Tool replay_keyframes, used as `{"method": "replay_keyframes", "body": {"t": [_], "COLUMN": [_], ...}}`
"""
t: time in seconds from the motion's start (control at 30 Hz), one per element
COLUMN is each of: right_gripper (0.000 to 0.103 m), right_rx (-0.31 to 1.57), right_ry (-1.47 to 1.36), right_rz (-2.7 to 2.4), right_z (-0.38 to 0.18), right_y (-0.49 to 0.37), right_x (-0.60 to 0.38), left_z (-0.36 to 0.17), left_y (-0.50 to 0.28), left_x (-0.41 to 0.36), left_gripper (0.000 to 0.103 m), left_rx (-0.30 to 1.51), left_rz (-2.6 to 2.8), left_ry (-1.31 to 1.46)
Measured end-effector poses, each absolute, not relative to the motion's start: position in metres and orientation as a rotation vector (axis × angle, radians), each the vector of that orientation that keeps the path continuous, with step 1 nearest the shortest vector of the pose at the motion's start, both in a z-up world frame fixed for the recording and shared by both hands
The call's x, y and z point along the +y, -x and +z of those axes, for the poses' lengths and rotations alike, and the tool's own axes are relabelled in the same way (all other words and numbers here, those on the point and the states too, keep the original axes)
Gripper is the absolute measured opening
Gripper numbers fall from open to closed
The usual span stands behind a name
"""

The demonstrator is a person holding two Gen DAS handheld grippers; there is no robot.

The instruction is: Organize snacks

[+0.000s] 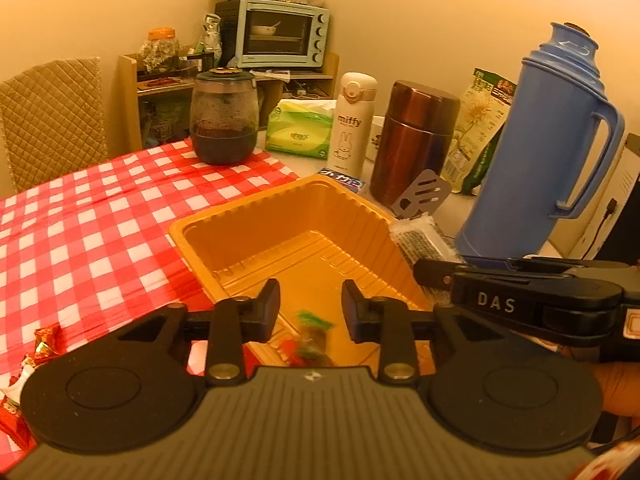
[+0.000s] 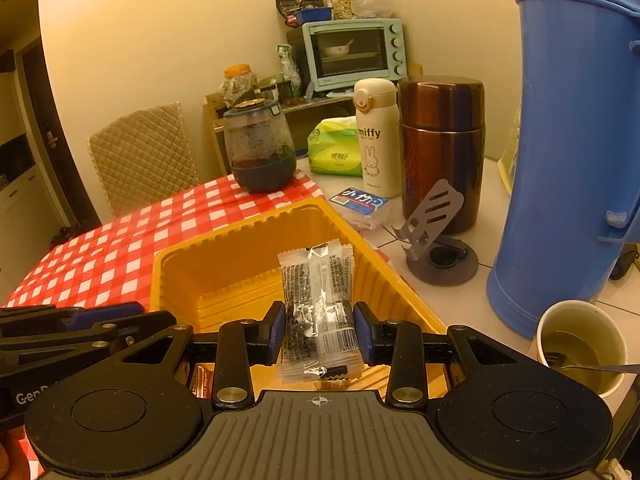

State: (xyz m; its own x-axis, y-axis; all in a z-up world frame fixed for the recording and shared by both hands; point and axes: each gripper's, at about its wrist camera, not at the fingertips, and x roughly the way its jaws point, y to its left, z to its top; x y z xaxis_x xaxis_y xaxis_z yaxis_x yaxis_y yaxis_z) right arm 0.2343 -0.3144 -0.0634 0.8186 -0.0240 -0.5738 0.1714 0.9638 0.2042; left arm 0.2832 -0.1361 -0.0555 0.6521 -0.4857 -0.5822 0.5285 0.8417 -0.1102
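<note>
**Q:** Checked red cloth (image 1: 100, 216) covers the table's left part, is that right? What sits where, going left to right?

**A:** Yes. At far left a few red wrapped snacks (image 1: 24, 364) lie loose on the cloth, not yet sorted. Next comes the orange tray (image 1: 280, 216), partly on the cloth near its right edge. Inside it, near the front, lies a small candy (image 1: 310, 338) in green and red wrapping. Right of the tray is white tabletop crowded with a phone stand (image 2: 434, 220), a brown flask (image 2: 442, 148), a blue thermos (image 2: 568, 168) and a paper cup (image 2: 580, 344) of liquid with a fork in it.

**Q:** And the grippers?

**A:** The left gripper (image 1: 310, 310) hangs over the tray's near end, jaws parted and empty, above the candy. The right gripper (image 2: 319, 332) is clenched on a clear packet (image 2: 318, 300) printed in black, held upright over the tray's right side. My guess is that it is poised there so the packet falls inside when let go.

**Q:** Any room to move?

**A:** The tray floor is mostly bare, so there is space to drop. The two grippers are close together over the tray. To the right, the cup stands near the right gripper and could tip on a wide swing. The left side over the cloth is the freer way out.
</note>
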Motion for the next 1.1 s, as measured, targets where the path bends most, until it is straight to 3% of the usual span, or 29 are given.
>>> {"method": "replay_keyframes", "body": {"t": [0.8, 0.87, 0.9, 0.93, 1.1], "right_gripper": [0.037, 0.046, 0.061, 0.065, 0.065], "right_rx": [0.587, 0.589, 0.587, 0.587, 0.586], "right_ry": [-0.247, -0.230, -0.230, -0.230, -0.240], "right_rz": [-0.027, -0.020, -0.019, -0.019, -0.025], "right_z": [-0.062, -0.062, -0.062, -0.062, -0.062], "right_y": [-0.235, -0.236, -0.236, -0.236, -0.237], "right_x": [-0.302, -0.298, -0.298, -0.298, -0.299], "left_z": [-0.052, -0.051, -0.051, -0.052, -0.053], "left_y": [-0.287, -0.287, -0.287, -0.288, -0.288], "left_x": [-0.107, -0.106, -0.105, -0.105, -0.102], "left_gripper": [0.031, 0.033, 0.034, 0.034, 0.034], "left_rx": [0.644, 0.644, 0.643, 0.644, 0.651], "left_rz": [-0.490, -0.483, -0.480, -0.478, -0.471], "left_ry": [-0.042, -0.040, -0.040, -0.039, -0.037]}}
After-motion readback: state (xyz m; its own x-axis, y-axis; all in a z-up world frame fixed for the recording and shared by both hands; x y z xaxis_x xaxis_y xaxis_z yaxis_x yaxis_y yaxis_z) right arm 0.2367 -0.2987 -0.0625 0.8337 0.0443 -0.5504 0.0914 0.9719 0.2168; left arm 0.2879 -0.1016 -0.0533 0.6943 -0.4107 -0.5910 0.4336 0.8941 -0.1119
